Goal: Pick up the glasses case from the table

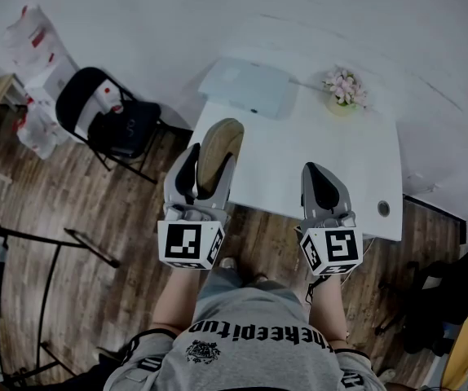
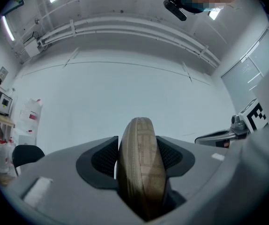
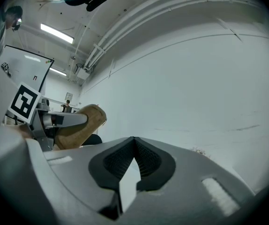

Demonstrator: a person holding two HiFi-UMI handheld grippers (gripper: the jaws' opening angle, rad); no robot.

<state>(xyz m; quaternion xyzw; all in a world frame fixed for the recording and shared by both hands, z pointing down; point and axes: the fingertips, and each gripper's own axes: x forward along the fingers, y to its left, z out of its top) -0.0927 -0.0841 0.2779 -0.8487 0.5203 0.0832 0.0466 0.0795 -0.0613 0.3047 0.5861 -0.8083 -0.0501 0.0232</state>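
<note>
The glasses case (image 1: 220,147) is a tan, oval hard case held edge-up in the air above the near left edge of the white table (image 1: 315,157). My left gripper (image 1: 211,168) is shut on it, one pad on each flat side. In the left gripper view the case (image 2: 141,168) fills the space between the jaws, in front of a white wall. My right gripper (image 1: 319,173) hovers over the table's near edge, to the right of the case; its tips meet, with nothing between them (image 3: 133,140). In the right gripper view the case (image 3: 80,123) shows off to the left.
A white laptop-like slab (image 1: 246,86) lies at the table's far left and a small pot of pink flowers (image 1: 344,88) at the far middle. A small round object (image 1: 383,208) sits near the front right corner. A black folding chair (image 1: 108,120) stands left of the table on the wooden floor.
</note>
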